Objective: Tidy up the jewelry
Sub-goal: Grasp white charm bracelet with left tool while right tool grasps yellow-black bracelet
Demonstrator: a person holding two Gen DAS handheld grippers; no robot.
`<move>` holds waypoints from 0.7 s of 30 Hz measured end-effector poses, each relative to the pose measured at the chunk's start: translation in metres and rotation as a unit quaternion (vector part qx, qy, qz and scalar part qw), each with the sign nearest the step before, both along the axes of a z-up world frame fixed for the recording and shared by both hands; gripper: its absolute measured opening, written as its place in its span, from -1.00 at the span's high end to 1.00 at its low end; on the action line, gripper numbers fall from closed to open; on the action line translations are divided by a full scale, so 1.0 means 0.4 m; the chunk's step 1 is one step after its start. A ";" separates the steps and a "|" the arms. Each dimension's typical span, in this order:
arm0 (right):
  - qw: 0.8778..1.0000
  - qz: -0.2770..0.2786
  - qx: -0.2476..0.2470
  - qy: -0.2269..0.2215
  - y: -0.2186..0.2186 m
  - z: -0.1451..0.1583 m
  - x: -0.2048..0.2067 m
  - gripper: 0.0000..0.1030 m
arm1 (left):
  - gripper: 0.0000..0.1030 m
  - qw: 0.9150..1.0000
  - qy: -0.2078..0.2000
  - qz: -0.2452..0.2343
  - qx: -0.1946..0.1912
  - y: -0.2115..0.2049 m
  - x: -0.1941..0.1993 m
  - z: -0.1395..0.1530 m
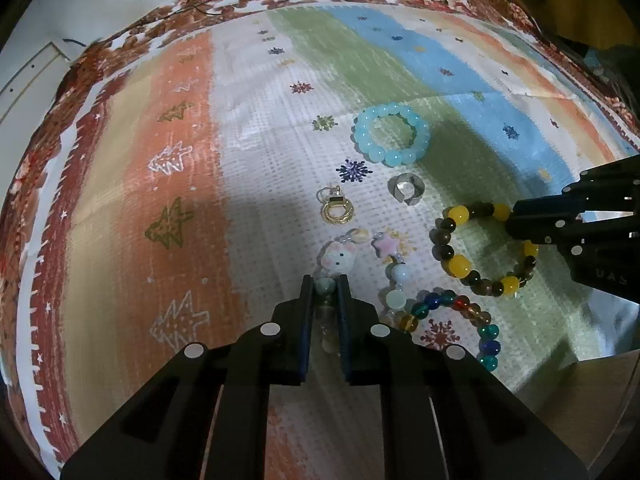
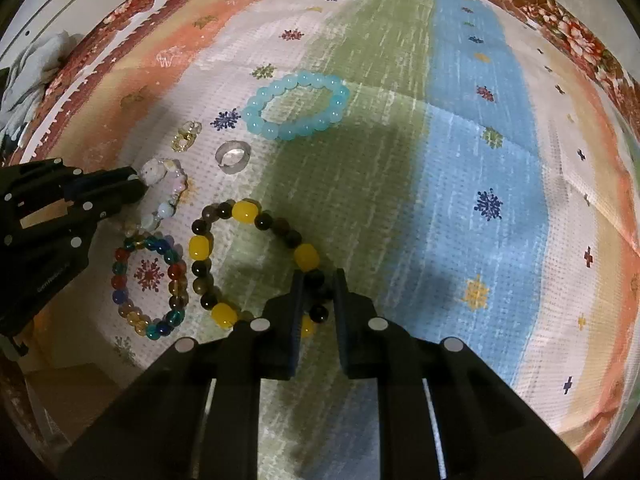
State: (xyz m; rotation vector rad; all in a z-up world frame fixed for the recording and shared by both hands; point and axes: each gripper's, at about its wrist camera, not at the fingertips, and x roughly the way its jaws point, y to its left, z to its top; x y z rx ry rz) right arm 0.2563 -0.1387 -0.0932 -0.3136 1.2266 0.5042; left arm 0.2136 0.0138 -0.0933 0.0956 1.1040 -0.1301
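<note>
While left tongs (image 1: pixel 325 286) pinch charm bracelet (image 1: pixel 338 260), right tongs (image 2: pixel 317 280) clamp yellow-brown bracelet (image 2: pixel 248 212).

A striped cloth (image 1: pixel 248 128) in orange, white, green and blue bands, printed with snowflakes and small trees, lies over a red floral cloth (image 1: pixel 132 36) whose edge shows around it, and a crumpled grey rag (image 2: pixel 36 68) sits beyond its corner.

Home setting showing: striped holiday-print tablecloth (image 1: pixel 248 128) covering floral-edged table, crumpled cloth (image 2: pixel 36 68) lying beside, bead bracelets (image 2: pixel 298 106) spreading out.
</note>
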 end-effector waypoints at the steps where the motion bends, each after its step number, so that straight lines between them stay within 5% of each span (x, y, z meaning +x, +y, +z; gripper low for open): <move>1: 1.000 -0.001 0.003 -0.004 0.000 0.005 -0.003 0.72 | 0.79 1.000 0.000 0.004 -0.003 0.003 -0.002 0.003; 10: 0.998 -0.010 0.058 -0.034 -0.018 0.090 -0.036 0.78 | 0.79 0.996 -0.021 0.038 -0.074 0.055 -0.036 0.068; 21: 0.993 -0.021 0.100 -0.058 -0.048 0.168 -0.112 0.78 | 0.79 0.992 -0.061 0.038 -0.107 0.051 -0.117 0.153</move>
